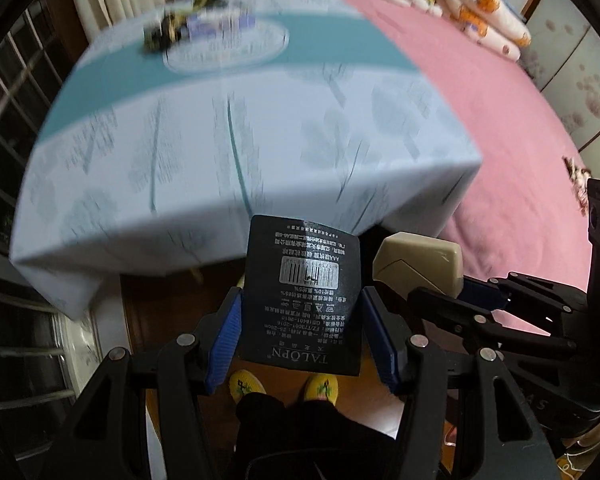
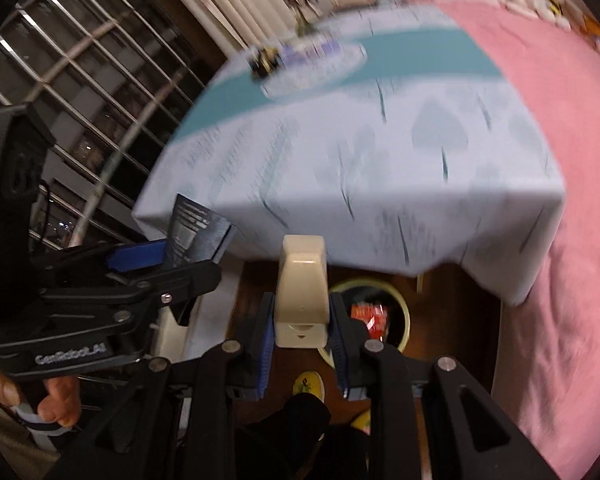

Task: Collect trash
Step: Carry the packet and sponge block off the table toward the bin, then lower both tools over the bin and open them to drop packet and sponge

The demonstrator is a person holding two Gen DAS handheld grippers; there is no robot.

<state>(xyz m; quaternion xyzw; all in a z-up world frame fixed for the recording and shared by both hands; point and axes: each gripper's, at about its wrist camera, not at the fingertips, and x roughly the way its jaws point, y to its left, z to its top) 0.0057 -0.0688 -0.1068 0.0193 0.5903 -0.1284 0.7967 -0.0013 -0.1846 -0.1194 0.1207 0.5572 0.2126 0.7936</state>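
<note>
My left gripper (image 1: 302, 332) is shut on a black printed card (image 1: 302, 292) with a barcode, held upright between the blue pads. The same card (image 2: 196, 236) and left gripper (image 2: 152, 260) show at the left of the right wrist view. My right gripper (image 2: 302, 332) is shut on a beige plastic case (image 2: 302, 288); that case (image 1: 418, 260) also appears right of the card in the left wrist view. A round bin (image 2: 400, 320) with red packaging inside stands on the floor just right of the beige case, below a table under a pale blue cloth (image 2: 360, 160).
The cloth-covered table (image 1: 228, 128) carries a small dark and purple clutter (image 1: 188, 26) at its far side. A pink bed (image 1: 500, 120) runs along the right, with soft toys (image 1: 480, 16) at its head. A barred window (image 2: 80, 80) is at left. A person's yellow slippers (image 1: 284, 388) stand on the wooden floor.
</note>
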